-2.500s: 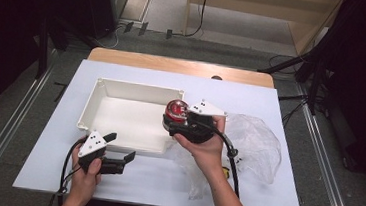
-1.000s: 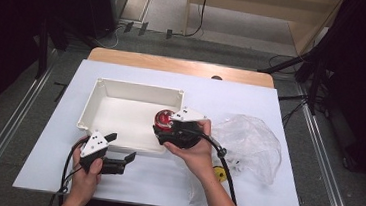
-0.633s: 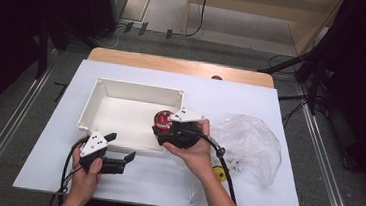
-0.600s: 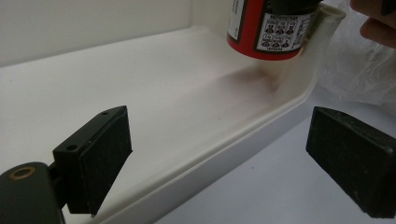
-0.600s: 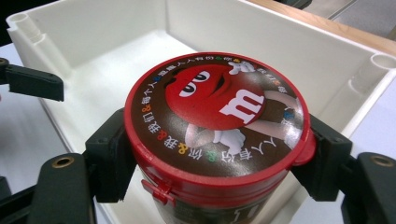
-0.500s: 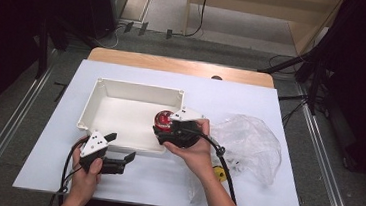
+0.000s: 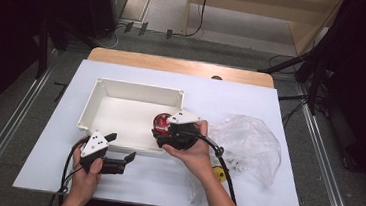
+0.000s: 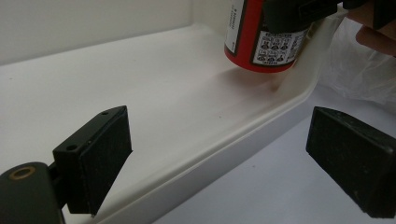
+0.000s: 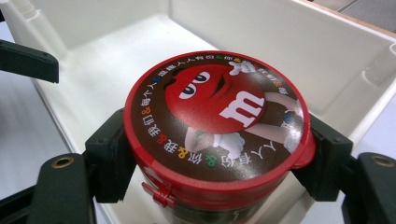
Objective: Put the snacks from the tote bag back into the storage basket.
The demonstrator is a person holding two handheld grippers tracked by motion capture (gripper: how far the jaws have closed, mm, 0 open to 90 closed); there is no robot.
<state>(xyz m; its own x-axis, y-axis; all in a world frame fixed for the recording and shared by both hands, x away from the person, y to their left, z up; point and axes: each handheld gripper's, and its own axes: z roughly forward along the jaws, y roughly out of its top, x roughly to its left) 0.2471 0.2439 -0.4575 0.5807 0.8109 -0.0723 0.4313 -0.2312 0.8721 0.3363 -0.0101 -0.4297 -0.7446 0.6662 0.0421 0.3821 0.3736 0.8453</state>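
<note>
red candy tub (image 9: 215, 135) lower, inside tray (image 7: 122, 90)

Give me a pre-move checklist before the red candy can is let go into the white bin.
1. Right gripper clamped on the red candy can, jaws on both sides: ok.
2. Can over the white bin, inside the near wall: ok.
3. Can base resting on the bin floor: cannot tell; left gripper view suggests a small gap.
4. Can upright, lid up: ok.
5. Left gripper open, jaws either side of the bin's near wall, apart from the can: ok.
6. Clear plastic bag outside the bin: ok.
</note>
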